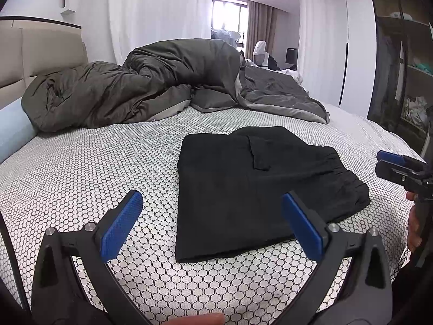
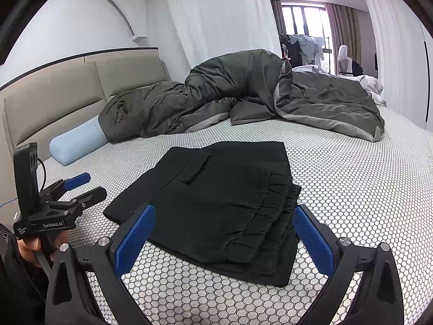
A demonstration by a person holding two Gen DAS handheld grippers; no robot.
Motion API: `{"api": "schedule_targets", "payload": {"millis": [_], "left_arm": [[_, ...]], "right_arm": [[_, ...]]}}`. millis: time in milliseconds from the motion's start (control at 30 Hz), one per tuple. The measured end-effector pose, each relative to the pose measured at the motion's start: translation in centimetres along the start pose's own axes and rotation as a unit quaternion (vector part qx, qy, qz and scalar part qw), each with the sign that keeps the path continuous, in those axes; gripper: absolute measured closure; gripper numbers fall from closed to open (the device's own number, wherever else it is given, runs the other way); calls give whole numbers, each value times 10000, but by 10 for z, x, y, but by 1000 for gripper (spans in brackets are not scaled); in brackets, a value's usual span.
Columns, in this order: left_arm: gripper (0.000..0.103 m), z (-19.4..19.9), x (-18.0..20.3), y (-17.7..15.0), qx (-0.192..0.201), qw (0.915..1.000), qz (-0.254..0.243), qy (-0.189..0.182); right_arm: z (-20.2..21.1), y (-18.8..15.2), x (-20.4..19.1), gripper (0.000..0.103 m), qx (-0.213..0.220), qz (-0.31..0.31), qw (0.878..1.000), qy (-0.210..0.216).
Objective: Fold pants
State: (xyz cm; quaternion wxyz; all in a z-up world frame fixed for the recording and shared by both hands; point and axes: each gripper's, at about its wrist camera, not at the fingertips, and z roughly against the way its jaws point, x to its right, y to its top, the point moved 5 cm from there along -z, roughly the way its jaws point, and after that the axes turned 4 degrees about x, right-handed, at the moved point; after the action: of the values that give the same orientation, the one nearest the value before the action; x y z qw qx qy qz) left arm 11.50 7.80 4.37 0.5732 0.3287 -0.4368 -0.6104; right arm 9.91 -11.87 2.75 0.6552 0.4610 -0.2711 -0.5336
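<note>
The black pants (image 1: 251, 187) lie folded into a compact rectangle on the honeycomb-patterned bed (image 1: 94, 168), waistband toward the right. They also show in the right wrist view (image 2: 216, 203), with the elastic waistband nearest that camera. My left gripper (image 1: 213, 224) is open and empty, held above the bed just short of the pants' left near edge. My right gripper (image 2: 224, 235) is open and empty, its blue pads either side of the waistband end, above it. The right gripper also shows at the right edge of the left wrist view (image 1: 389, 162), and the left gripper shows at the left of the right wrist view (image 2: 81, 187).
A rumpled dark grey duvet (image 1: 151, 86) is heaped across the back of the bed, with a pale blue bolster (image 2: 78, 142) by the beige headboard (image 2: 54, 100). White curtains, a window and a clothes rack stand behind. Dark shelving (image 1: 400, 67) is at the right.
</note>
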Motion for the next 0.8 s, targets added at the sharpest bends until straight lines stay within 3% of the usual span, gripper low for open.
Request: {"api": "schedule_targets", "payload": {"millis": [800], "left_arm": [[1,0,-6,3,27,10000,-26,21]], "right_arm": [[-3,-2,-1,0,-45,49,10000,11]]}}
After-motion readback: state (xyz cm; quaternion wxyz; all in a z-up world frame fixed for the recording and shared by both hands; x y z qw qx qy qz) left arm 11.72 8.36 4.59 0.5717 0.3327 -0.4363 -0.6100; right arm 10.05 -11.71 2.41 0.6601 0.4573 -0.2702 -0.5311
